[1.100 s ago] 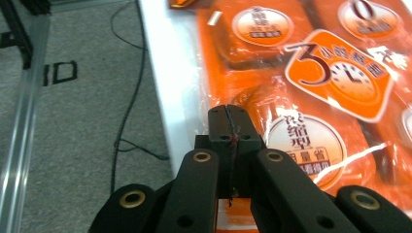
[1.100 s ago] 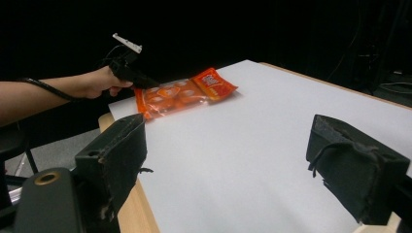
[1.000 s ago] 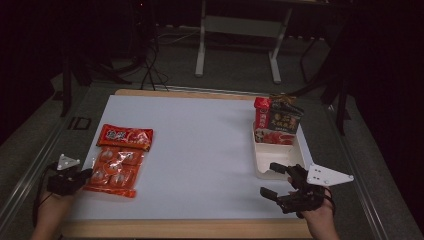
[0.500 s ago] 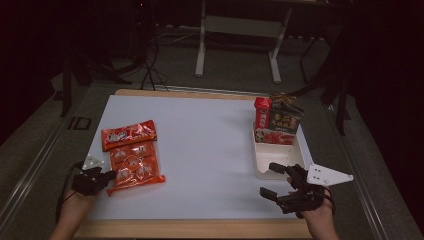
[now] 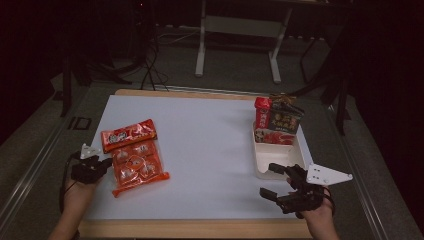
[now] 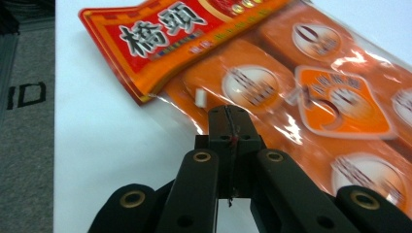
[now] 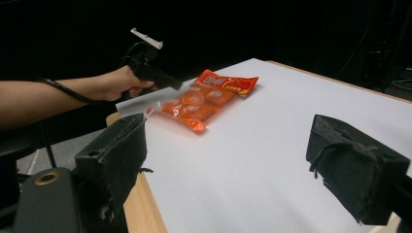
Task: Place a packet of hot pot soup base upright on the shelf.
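Dragged toward three o'clock since a second ago, the snack bag [image 5: 134, 155] stays pinched by the left gripper [image 5: 106, 163], the right gripper [image 5: 274, 181] spread idle; the tray [image 5: 278, 160] remains well apart.

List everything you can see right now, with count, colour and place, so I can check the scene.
Snack bag: one, orange with a red header, left part of the table, its edge pinched in the left claw.
Tray: one, white, right part of the table.
Packets: about three, red and dark, standing at the tray's far end.
Table cover: one, white, over a wooden table.
Left claw: black, shut on the snack bag.
Right claw: black, open, just in front of the tray.
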`<control>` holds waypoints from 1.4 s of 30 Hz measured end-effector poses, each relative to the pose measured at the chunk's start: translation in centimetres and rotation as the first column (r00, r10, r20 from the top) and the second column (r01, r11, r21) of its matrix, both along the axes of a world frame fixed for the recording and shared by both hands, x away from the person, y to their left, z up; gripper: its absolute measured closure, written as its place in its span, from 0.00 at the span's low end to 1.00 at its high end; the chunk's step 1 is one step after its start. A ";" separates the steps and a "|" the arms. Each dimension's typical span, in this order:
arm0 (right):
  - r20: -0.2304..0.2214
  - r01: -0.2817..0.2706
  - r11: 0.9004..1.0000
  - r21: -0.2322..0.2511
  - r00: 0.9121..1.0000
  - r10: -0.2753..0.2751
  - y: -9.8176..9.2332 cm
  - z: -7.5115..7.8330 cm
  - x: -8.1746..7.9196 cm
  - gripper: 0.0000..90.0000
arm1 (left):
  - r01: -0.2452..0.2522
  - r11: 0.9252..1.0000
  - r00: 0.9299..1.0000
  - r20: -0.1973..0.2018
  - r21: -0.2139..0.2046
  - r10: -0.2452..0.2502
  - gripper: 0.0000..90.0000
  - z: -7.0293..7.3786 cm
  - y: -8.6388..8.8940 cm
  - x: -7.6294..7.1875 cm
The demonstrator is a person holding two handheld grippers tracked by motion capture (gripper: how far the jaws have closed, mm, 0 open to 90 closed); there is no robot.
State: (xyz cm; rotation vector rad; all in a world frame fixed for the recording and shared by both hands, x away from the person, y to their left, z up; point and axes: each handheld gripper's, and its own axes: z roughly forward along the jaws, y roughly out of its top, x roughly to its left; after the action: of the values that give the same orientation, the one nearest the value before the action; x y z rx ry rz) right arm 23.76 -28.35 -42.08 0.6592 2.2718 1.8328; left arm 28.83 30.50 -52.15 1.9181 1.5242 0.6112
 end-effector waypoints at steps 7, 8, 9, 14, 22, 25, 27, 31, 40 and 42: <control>-0.003 -0.006 1.000 -0.004 1.000 0.006 0.1 -0.1 0.0 0.16 | -0.002 1.000 1.000 -0.024 0.008 0.002 1.00 -1.0 -0.5 1.8; -0.004 -0.006 1.000 -0.003 1.000 0.006 0.1 -0.1 0.0 0.16 | -0.006 1.000 1.000 -0.023 0.015 0.006 1.00 -1.0 -0.5 1.9; -0.004 -0.006 1.000 -0.004 1.000 0.006 0.1 -0.1 0.0 0.16 | -0.012 1.000 1.000 -0.027 0.005 0.012 1.00 -1.0 -0.5 2.0; -0.005 -0.003 1.000 -0.003 1.000 0.003 0.1 -0.1 0.0 0.16 | 0.007 1.000 0.999 -0.037 0.009 -0.007 1.00 -1.0 -0.8 2.2; -0.005 -0.006 1.000 -0.009 1.000 0.006 0.2 0.0 -0.3 0.16 | 0.077 0.997 0.996 -0.036 0.026 -0.076 1.00 -0.8 -3.7 3.0; -0.005 -0.001 1.000 -0.003 1.000 0.001 -0.1 -0.1 -0.3 0.16 | 0.143 0.990 0.989 -0.033 0.009 -0.142 1.00 -0.7 -6.6 3.5; -0.004 -0.001 1.000 0.000 1.000 0.001 -0.2 -0.1 -0.3 0.16 | 0.173 0.985 0.984 -0.033 0.004 -0.173 1.00 -0.7 -7.9 3.8; -0.006 -0.001 1.000 0.002 1.000 0.001 -0.3 -0.1 -0.3 0.16 | 0.212 0.977 0.977 -0.035 -0.002 -0.212 1.00 -0.7 -9.9 4.3; -0.005 -0.007 1.000 0.000 1.000 0.007 -0.4 -0.2 -0.6 0.16 | 0.271 0.963 0.962 -0.029 -0.005 -0.271 1.00 -0.8 -13.3 5.0; -0.005 -0.008 1.000 0.001 1.000 0.008 -0.5 -0.2 -0.6 0.16 | 0.289 0.957 0.957 -0.030 -0.009 -0.290 1.00 -0.8 -14.0 5.0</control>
State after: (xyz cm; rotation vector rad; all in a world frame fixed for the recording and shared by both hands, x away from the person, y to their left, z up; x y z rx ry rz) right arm 23.12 -28.80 -42.33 0.6566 2.2805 1.8375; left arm 33.87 16.46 -52.92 2.1034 1.2265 0.4485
